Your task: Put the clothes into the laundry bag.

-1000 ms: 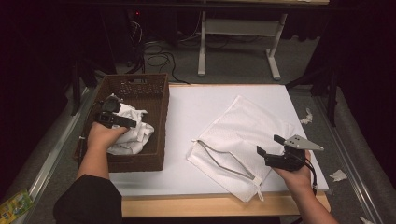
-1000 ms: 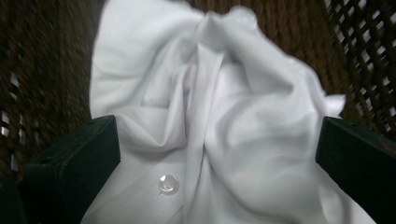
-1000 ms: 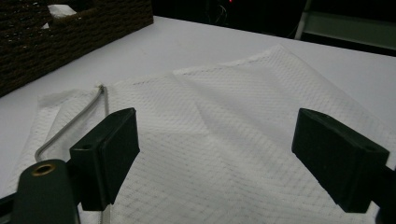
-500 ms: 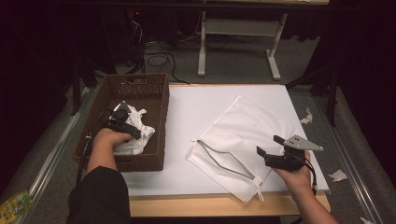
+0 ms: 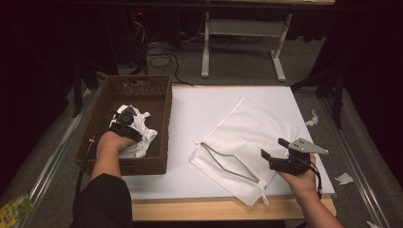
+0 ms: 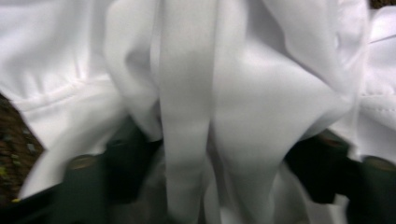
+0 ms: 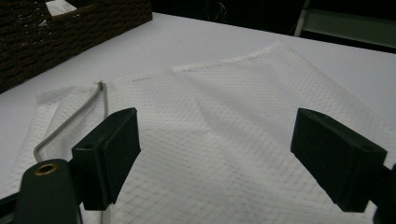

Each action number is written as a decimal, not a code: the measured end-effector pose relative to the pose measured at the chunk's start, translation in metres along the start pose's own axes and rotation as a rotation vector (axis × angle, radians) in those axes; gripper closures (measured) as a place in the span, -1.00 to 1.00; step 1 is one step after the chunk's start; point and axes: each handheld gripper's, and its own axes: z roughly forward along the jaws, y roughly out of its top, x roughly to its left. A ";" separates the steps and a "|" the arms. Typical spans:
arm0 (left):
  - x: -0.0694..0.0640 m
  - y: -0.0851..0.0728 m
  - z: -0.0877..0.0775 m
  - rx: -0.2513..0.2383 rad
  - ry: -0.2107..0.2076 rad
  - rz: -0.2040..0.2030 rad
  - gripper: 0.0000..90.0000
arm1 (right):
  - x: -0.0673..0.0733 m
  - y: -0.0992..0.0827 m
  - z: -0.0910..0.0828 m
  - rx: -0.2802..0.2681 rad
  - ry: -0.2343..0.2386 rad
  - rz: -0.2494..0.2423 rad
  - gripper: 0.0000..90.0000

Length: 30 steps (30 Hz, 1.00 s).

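Observation:
A crumpled white cloth (image 5: pixel 142 135) lies in the brown wicker basket (image 5: pixel 164 123) at the table's left. My left gripper (image 5: pixel 124 118) is pushed down into it. Its jaws have just been closing, and in the left gripper view folds of the cloth (image 6: pixel 187 70) bunch between them and touch both pads; the left gripper (image 6: pixel 222 154) is partly draped over. A white mesh bag (image 5: pixel 247 128) with a grey zipper (image 5: pixel 223 161) lies flat at the table's right. My right gripper (image 5: pixel 274 148) hovers open over its near corner, with nothing between the jaws (image 7: pixel 215 154) above the mesh (image 7: pixel 210 116).
The basket's wall (image 7: pixel 46 37) rises at the far left of the right gripper view. Paper scraps (image 5: pixel 344 178) lie beside the table's right edge. A white desk frame (image 5: pixel 206 52) and cables stand behind the table. A yellow-green packet (image 5: pixel 14 209) lies at the bottom left.
My left hand has sunk deeper into the basket and onto the cloth. The right hand and the mesh bag have not moved.

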 end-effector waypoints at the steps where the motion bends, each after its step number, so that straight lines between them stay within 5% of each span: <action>1: -0.001 0.000 -0.001 -0.007 0.001 0.013 -0.10 | 0.000 0.000 0.000 0.001 0.001 0.003 -0.64; 10: -0.002 -0.001 -0.008 -0.035 -0.016 0.037 0.60 | 0.000 0.000 0.001 0.000 0.008 0.006 -0.64; 16: 0.001 -0.002 -0.014 -0.084 -0.046 0.022 0.70 | 0.000 0.000 0.000 -0.006 0.006 0.006 -0.64; 30: -0.002 -0.014 -0.046 -0.433 0.004 0.056 0.70 | 0.000 0.001 -0.001 -0.016 0.003 0.001 -0.64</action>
